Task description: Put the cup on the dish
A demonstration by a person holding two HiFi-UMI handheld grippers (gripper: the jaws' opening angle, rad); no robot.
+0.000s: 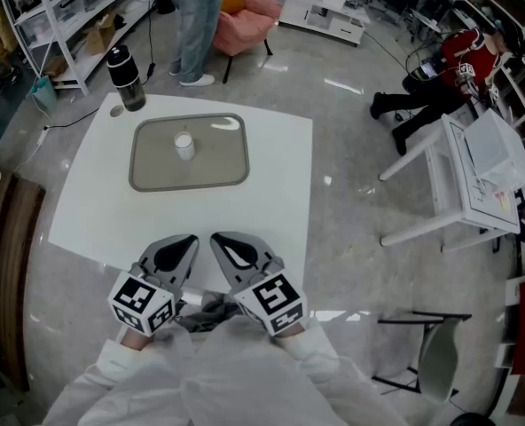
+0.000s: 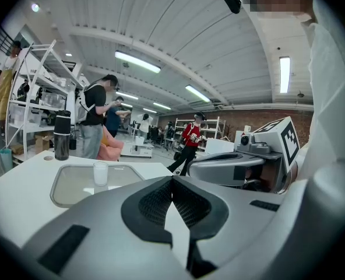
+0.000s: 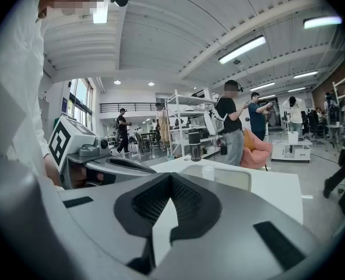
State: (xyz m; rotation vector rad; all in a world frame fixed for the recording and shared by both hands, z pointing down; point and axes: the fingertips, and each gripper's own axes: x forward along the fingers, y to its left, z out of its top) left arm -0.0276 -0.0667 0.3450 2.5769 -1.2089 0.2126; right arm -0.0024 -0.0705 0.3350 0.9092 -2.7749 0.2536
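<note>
The small translucent cup [image 1: 184, 145] stands upright on the shallow grey rectangular dish [image 1: 220, 165], so the placing looks done. The left gripper [image 1: 190, 240] and right gripper [image 1: 218, 240] hover well apart from it, jaws together and empty, probably parked.

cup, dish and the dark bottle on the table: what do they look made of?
Cup: probably translucent whitish plastic, since the walls look milky and semi-clear; could be frosted glass. Dish: grey-beige with a glossy finish, as light reflects off it; plastic or glazed ceramic. Bottle: dark with a dull sheen; metal or plastic, can't tell.
</note>
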